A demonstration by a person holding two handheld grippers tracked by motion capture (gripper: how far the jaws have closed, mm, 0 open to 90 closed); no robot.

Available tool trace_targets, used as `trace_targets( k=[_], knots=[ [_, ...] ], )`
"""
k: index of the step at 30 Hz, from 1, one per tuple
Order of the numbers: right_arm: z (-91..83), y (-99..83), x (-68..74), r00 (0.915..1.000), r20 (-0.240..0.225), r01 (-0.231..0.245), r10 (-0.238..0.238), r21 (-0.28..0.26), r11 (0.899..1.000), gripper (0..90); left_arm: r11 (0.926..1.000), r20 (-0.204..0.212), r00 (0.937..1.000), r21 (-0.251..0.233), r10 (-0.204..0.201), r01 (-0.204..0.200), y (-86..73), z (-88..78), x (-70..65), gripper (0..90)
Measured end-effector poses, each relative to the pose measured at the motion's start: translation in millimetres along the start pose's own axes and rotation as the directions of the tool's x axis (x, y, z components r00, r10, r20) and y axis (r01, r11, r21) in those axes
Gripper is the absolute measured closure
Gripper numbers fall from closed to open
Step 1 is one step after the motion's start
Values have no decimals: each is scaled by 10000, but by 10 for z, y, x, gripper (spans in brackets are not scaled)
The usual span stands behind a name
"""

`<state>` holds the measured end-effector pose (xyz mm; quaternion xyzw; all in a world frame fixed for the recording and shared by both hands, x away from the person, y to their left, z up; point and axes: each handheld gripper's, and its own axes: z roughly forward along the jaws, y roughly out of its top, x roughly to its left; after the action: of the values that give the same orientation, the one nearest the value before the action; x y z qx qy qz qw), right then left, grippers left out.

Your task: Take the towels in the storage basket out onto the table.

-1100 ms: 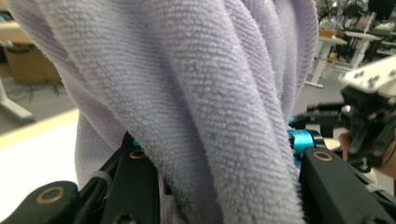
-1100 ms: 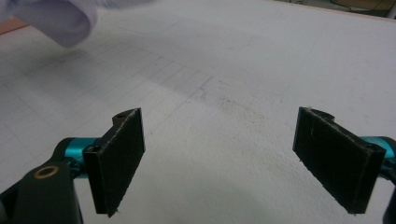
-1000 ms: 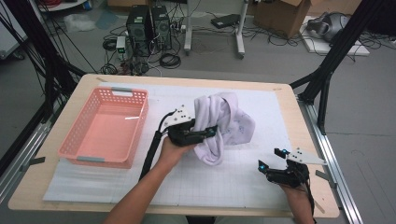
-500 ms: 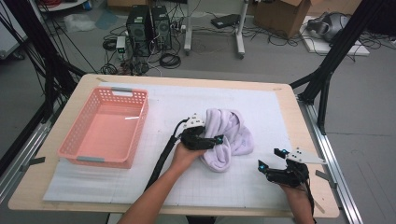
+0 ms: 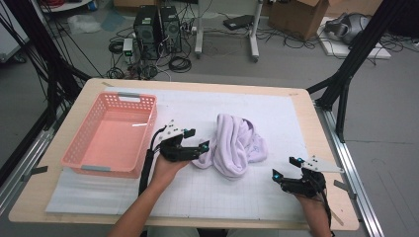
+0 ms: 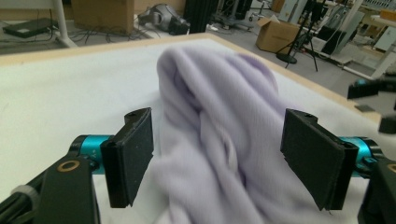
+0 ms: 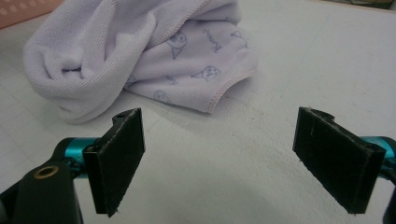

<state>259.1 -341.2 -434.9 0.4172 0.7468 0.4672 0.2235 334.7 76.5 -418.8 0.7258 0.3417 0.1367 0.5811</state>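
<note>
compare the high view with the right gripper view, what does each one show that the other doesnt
High view alone: the whole pink basket at the table's left, the left gripper with open jaws at the towel's left edge, its jaws having just been opening, both forearms, and the computers and cables on the floor behind. Right gripper view alone: small cartoon prints and the stitched hem on the lilac towel, seen close, and the faces of the right gripper pads, wide apart with nothing between. Shared: the crumpled towel lying on the white mat.
</note>
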Motion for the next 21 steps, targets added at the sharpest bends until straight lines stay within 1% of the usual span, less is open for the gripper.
trace_targets(
  k=[2, 3, 4, 8, 10, 11, 13, 14, 16, 17, 18, 19, 20, 21],
  knots=[
    [8, 2, 0, 10000, -2, -16, 16, 29, 10000, 155, 10000, -231, 9997, 55, 41, -40, -68, -58, -3, 184],
    [13, 3, -2, 10000, 9, -4, 4, 21, 10000, 154, 9998, -245, 9996, 162, 110, -106, -89, -82, -5, 162],
    [19, 6, -2, 10000, 18, -4, 4, 13, 10000, 154, 9996, -287, 9993, 176, 245, -240, -109, -108, -9, 166],
    [33, 5, -4, 10000, 27, 6, -6, 76, 10000, 154, 9990, -297, 9989, -249, 368, -375, -188, -202, -23, 167],
    [34, 6, -8, 10000, 23, 7, -7, 59, 10000, 155, 9982, -380, 9982, -370, 461, -475, -179, -225, -14, 180],
    [32, 5, -9, 10000, 40, -20, 20, 91, 10000, 155, 9980, -376, 9986, -487, 373, -391, -177, -237, -5, 180],
    [23, -1, -8, 10000, 67, -22, 21, 129, 9999, 155, 9981, -418, 9986, -512, 335, -357, -184, -245, 9, 181],
    [17, -6, -11, 10000, 97, -5, 3, 181, 9998, 154, 9982, -441, 9984, -477, 352, -373, -198, -245, 18, 183],
    [13, -16, -29, 9998, 172, -59, 55, 197, 9998, 155, 9990, -321, 9991, -335, 293, -303, -229, -238, 28, 210],
    [15, -17, -39, 9998, 173, -100, 97, 172, 9998, 155, 9988, -242, 9990, -309, 365, -372, -244, -236, 27, 241],
    [15, -16, -48, 9998, 180, -88, 85, 187, 9998, 155, 9987, -202, 9991, -342, 370, -377, -257, -235, 20, 278],
    [17, -12, -50, 9998, 191, -88, 85, 162, 9998, 154, 9990, -139, 9994, -305, 330, -334, -262, -233, 16, 293],
    [19, -10, -44, 9999, 145, -85, 83, 171, 9998, 155, 9990, -131, 9992, -252, 378, -381, -262, -233, 12, 290],
    [22, -9, -36, 9999, 145, -47, 45, 170, 9998, 155, 9991, -135, 9993, -271, 336, -339, -264, -236, 0, 289]
  ],
)
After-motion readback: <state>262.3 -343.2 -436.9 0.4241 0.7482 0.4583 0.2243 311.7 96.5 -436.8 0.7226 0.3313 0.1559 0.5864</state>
